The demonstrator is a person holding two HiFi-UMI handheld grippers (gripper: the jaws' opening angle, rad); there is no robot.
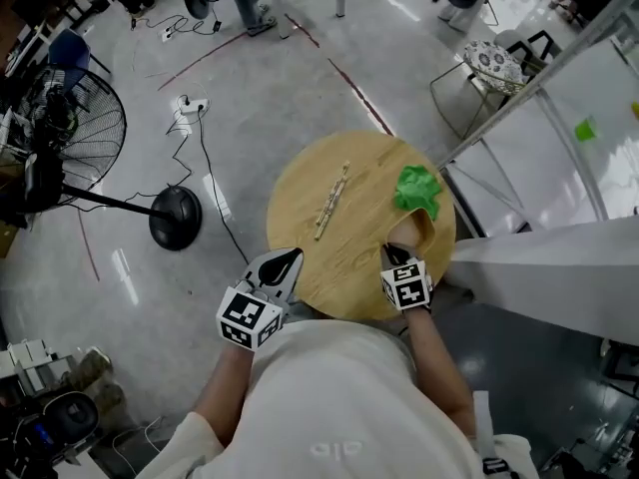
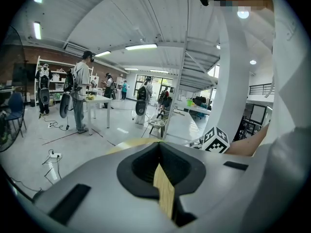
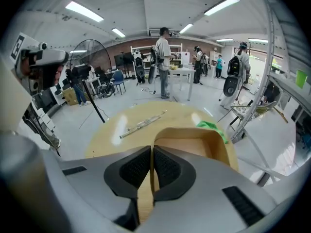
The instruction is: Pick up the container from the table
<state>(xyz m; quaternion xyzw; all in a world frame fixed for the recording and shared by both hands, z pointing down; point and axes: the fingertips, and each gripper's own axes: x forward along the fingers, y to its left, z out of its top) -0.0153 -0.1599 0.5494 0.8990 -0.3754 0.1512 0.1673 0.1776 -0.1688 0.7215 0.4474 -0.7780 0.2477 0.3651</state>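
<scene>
A light wooden container (image 1: pixel 411 236) with an open top hangs just over the right side of the round wooden table (image 1: pixel 339 257). My right gripper (image 1: pixel 399 258) is shut on its near wall. In the right gripper view the thin wall (image 3: pixel 151 165) sits pinched between the two dark pads, and the container (image 3: pixel 194 142) extends forward from them. My left gripper (image 1: pixel 280 265) hovers at the table's near left edge, apart from the container. Its jaws meet at the tips with nothing in them (image 2: pixel 158 147).
A green cloth (image 1: pixel 416 190) lies just beyond the container, and a thin pale stick (image 1: pixel 331 200) lies mid-table. A standing fan (image 1: pixel 60 138) with a black base (image 1: pixel 175 218) and cables are on the floor at left. White structures (image 1: pixel 559 267) stand close at right.
</scene>
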